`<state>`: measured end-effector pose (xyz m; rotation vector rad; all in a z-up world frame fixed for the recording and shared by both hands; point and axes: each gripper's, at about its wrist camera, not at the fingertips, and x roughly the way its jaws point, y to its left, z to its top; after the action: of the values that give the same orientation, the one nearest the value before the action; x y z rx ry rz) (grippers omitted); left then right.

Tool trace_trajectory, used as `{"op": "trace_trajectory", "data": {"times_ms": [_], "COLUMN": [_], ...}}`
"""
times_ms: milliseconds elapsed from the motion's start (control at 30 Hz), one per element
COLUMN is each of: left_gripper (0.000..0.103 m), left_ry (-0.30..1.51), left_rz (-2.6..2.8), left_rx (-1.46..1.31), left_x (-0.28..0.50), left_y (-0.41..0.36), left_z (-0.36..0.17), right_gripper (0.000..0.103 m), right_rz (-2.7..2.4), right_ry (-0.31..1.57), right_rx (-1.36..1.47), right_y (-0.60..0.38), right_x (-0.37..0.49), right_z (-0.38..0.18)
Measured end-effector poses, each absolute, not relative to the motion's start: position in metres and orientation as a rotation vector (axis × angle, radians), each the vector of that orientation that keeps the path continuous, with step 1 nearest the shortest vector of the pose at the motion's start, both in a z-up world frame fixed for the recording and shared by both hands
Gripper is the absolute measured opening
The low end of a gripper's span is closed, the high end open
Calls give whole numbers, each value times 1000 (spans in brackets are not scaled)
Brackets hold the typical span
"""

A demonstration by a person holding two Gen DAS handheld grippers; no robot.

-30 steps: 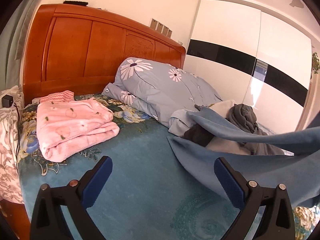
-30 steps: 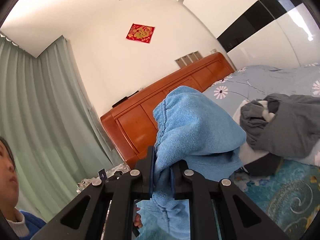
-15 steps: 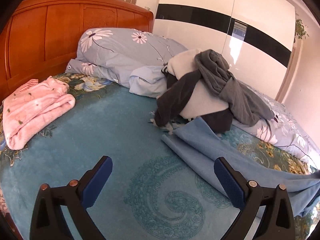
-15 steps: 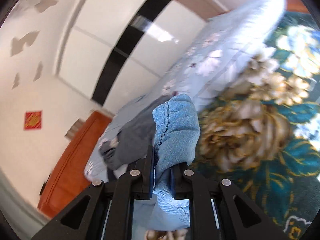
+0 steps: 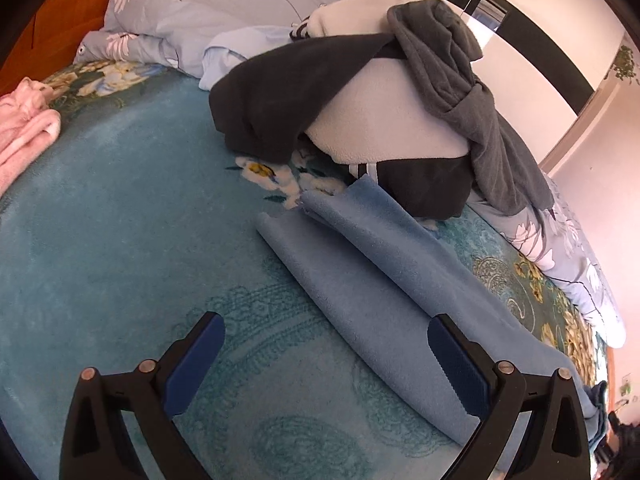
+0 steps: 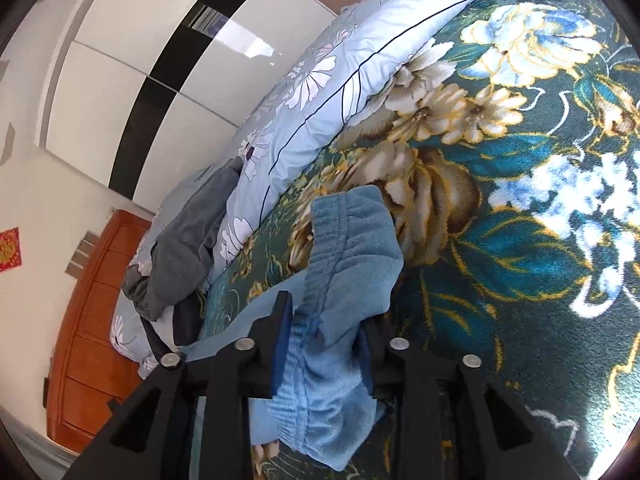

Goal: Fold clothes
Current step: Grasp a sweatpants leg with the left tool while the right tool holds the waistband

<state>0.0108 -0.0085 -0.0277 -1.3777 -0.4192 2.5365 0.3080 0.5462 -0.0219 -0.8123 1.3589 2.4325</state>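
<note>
A light blue fleece garment (image 5: 384, 272) lies stretched across the teal bedspread, running from the clothes pile toward the lower right. My left gripper (image 5: 326, 356) is open and empty, hovering above the bed with its right finger over the garment's near part. In the right wrist view the garment's elastic waistband (image 6: 348, 264) sits between my right gripper's (image 6: 326, 320) fingers, which have parted somewhat around the bunched cloth just above the floral bedspread.
A pile of dark grey, black and white clothes (image 5: 380, 92) sits behind the blue garment. A folded pink garment (image 5: 24, 136) lies at the far left. A light blue floral duvet (image 6: 320, 92) runs along the bed's far side, by the wooden headboard (image 6: 92, 316).
Both grippers came down toward the bed. The blue garment was swung out and laid along the bedspread. My right gripper's fingers have widened around the waistband.
</note>
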Motion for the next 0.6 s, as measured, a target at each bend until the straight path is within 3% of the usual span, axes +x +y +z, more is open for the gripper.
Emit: {"op": "trace_trajectory", "data": {"times_ms": [67, 300, 400, 600], "left_gripper": [102, 99, 86, 49], "left_ry": [-410, -427, -462, -596], "left_rz": [2524, 2540, 2551, 2516], "left_rx": [-1425, -1431, -1444, -1482], "left_x": [3, -1, -4, -13], "left_y": [-5, -2, -5, -12], "left_z": [-37, -48, -47, -48], "right_gripper": [53, 54, 55, 57], "right_rz": [2430, 2474, 2489, 2432], "right_ry": [1288, 1226, 1142, 1121], "right_rx": [-857, -1038, -1062, -1022], "right_y": [540, 500, 480, 479], "right_x": [315, 323, 315, 312], "right_z": [-21, -25, -23, -21]}}
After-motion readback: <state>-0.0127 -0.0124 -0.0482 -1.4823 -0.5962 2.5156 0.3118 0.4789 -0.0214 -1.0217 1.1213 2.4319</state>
